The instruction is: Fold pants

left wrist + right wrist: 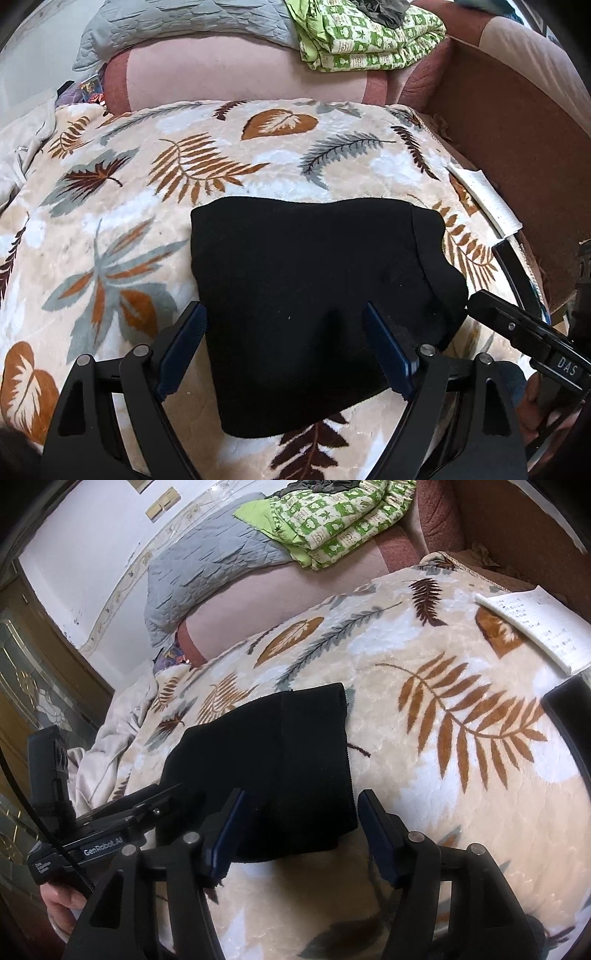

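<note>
lying folded into a compact black block on the leaf-print blanket (110, 229), the pants (314, 295) look nearly done. the left hand-held gripper (284, 339) hovers released, its fingers straddling the near edge; the right hand-held gripper (299, 830) is released too, nothing pinched, by the right corner. risk: a finger snagging the top layer while pulling away could drag the fold open on the plush blanket.

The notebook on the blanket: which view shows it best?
The right wrist view. There the notebook lies open near the right edge of the leaf blanket, its page with handwritten lines facing the camera. The left wrist view shows only its white edge, seen side-on, with no page visible.
</note>
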